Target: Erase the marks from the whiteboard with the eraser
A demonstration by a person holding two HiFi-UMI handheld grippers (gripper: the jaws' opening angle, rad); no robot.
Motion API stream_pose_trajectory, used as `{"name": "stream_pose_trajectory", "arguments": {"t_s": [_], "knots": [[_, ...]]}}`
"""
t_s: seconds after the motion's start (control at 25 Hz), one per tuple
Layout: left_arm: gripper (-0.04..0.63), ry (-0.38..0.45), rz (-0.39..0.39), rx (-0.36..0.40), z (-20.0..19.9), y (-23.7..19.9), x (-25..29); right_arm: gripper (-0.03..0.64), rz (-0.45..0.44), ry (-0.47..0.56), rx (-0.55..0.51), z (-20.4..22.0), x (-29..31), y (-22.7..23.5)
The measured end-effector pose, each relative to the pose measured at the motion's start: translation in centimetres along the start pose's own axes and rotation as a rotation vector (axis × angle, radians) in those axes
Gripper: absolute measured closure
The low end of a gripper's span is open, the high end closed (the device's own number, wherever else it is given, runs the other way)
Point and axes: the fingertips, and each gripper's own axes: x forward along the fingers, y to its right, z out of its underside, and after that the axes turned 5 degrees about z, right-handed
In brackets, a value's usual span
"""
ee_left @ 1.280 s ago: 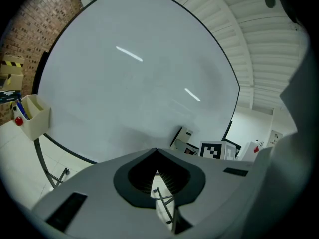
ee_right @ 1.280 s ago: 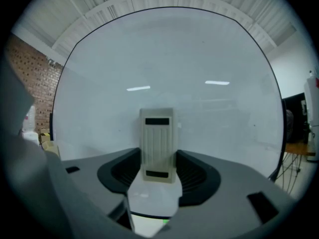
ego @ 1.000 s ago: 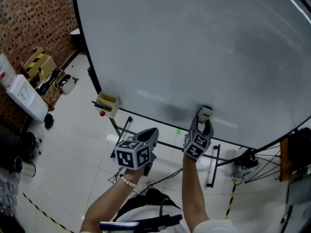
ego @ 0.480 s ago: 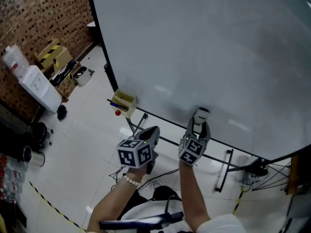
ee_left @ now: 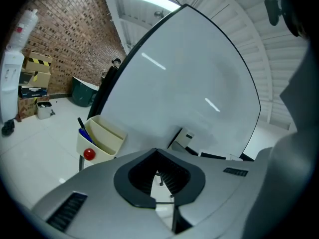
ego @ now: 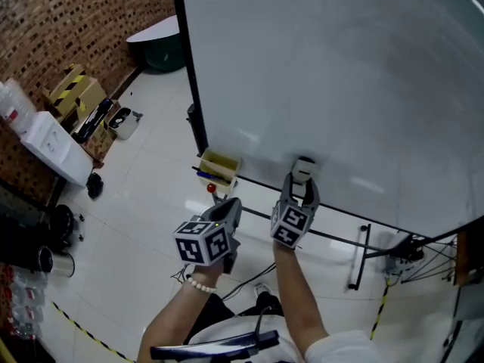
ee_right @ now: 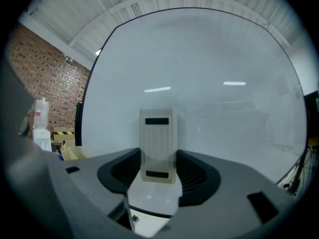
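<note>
Head view: the right gripper (ego: 302, 184) presses the cream, ribbed plastic block eraser (ego: 303, 168) against the bottom edge of the large white, black-framed whiteboard (ego: 340, 66). Over the last second it has slid left along that edge, so it is now much nearer the beige plastic pen tray (ego: 219, 165) hung at the whiteboard's lower left corner. That suggests the bottom strip is nearly wiped. The left gripper (ego: 232, 206) hangs below the whiteboard, clear of it.

Left gripper view: its jaws meet at the tips with nothing between them. The pen tray sits just under the whiteboard's corner.

Right gripper view: the jaws clamp the eraser's lower half. The eraser stands upright, two dark slots on its back, its wiping face flat against the whiteboard. The whiteboard looks free of marks, with only faint grey haze.
</note>
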Motion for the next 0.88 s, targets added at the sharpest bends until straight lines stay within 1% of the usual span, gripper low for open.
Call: {"name": "stream_pose_trajectory", "arguments": {"t_s": [0.2, 0.4, 0.64, 0.88], "knots": [[0.606, -0.024, 0.023, 0.005, -2.5, -5.0, -3.1, 0.363, 0.008, -0.015, 0.021, -0.5, 1.1, -6.7], [0.606, -0.025, 0.036, -0.005, -4.4, -9.3, -6.1, 0.363, 0.018, -0.025, 0.038, -0.3, 2.0, -11.9], [0.607, -0.031, 0.041, -0.017, -5.6, -13.8, -8.9, 0.364, -0.007, -0.035, -0.007, 0.4, 2.4, -18.5], [0.606, -0.034, 0.033, -0.025, -6.3, -17.5, -11.4, 0.363, -0.019, -0.038, -0.020, 1.0, 2.5, -23.2]]}}
